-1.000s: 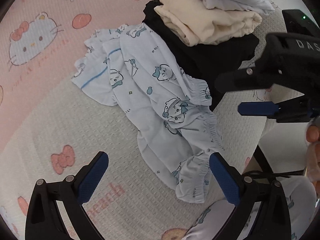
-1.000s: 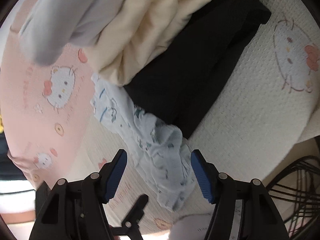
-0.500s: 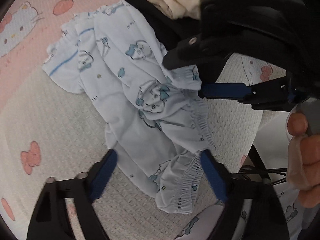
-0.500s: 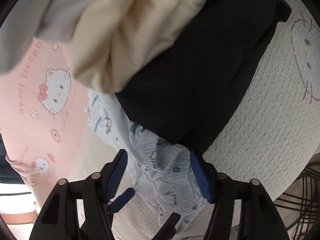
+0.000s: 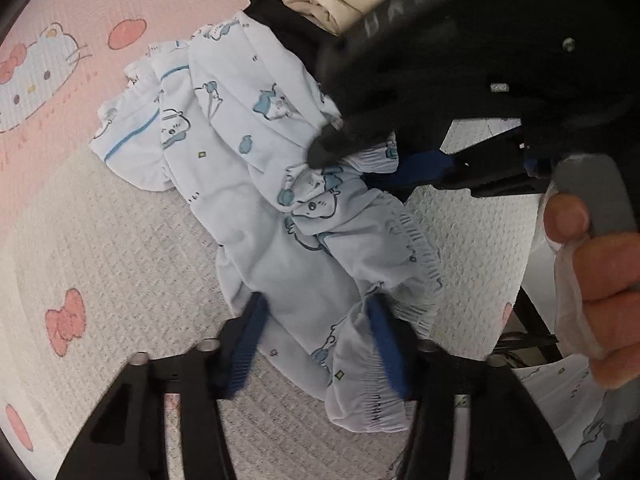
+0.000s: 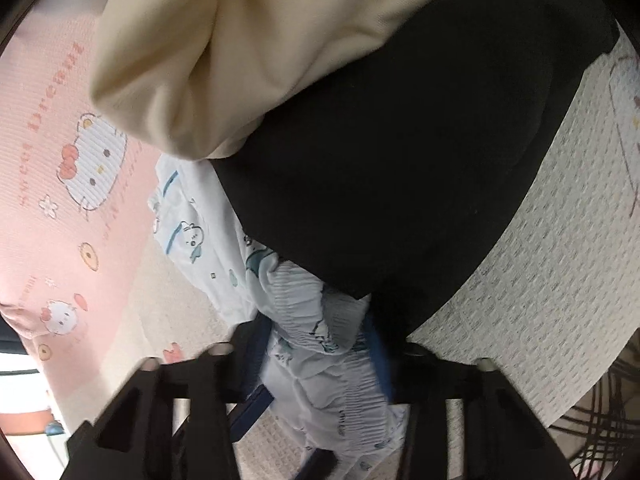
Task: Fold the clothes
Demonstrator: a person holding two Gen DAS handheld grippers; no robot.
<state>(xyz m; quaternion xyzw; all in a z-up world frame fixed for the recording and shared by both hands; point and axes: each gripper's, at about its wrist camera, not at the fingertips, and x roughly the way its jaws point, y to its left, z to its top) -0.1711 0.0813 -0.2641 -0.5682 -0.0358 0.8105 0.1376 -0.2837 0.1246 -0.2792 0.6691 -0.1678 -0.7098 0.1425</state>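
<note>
A pale blue printed garment (image 5: 256,184) with gathered elastic edges lies crumpled on the cartoon-cat mat (image 5: 100,240). My left gripper (image 5: 316,340) stands over its near end. Its jaws are closing, with a fold of the cloth lying between the blue pads and not pinched. My right gripper (image 6: 320,344) is closing too, around the elastic band of the same garment (image 6: 192,240). The band fills the gap between its pads. In the left wrist view the right gripper (image 5: 364,160) sits over the garment's far end, held by a hand (image 5: 592,280).
A black garment (image 6: 400,160) lies just behind the blue one, with a cream garment (image 6: 240,40) piled on top. The mat's edge runs close on the right, with dark cables (image 6: 600,420) beyond it. The pink part of the mat (image 5: 60,20) lies to the left.
Both grippers have sunk onto the blue garment and their jaws have narrowed around its folds. The right gripper has come in close over the garment's far end.
</note>
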